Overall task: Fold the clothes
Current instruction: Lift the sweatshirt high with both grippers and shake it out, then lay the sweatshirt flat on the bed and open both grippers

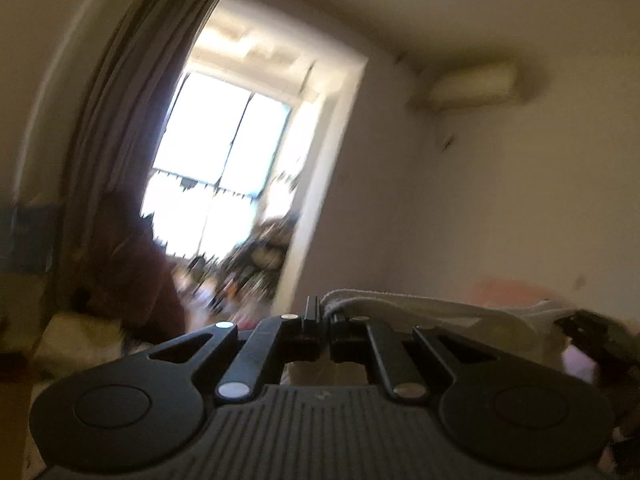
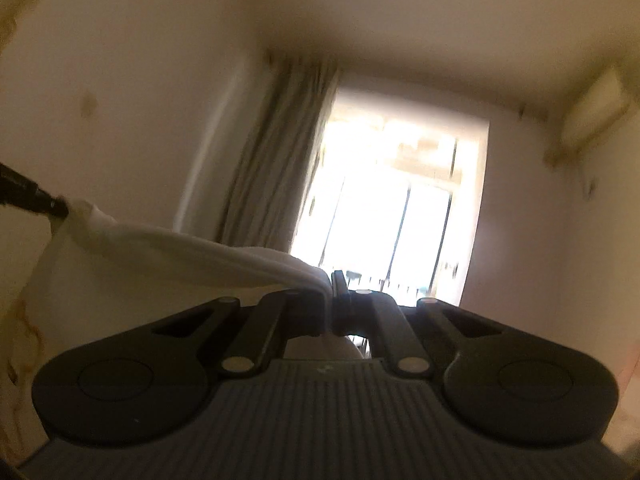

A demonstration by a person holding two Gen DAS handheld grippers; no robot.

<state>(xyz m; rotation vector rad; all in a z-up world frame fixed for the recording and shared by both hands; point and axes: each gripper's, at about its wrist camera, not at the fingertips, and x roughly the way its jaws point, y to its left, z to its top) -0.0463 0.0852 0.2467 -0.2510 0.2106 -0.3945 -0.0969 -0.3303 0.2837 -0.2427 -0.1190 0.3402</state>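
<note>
A soft white cloth [image 2: 192, 252], thick-hemmed and lightly ribbed, stretches in the air between both tools. The left gripper [image 1: 325, 312] pinches one end, jaws nearly closed; the right gripper [image 2: 331, 286] clamps the other. The cloth's hanging part is cut off; the room blurs behind.

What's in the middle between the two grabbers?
The white cloth stretches from the right gripper to the left gripper, seen in the right wrist view.
</note>
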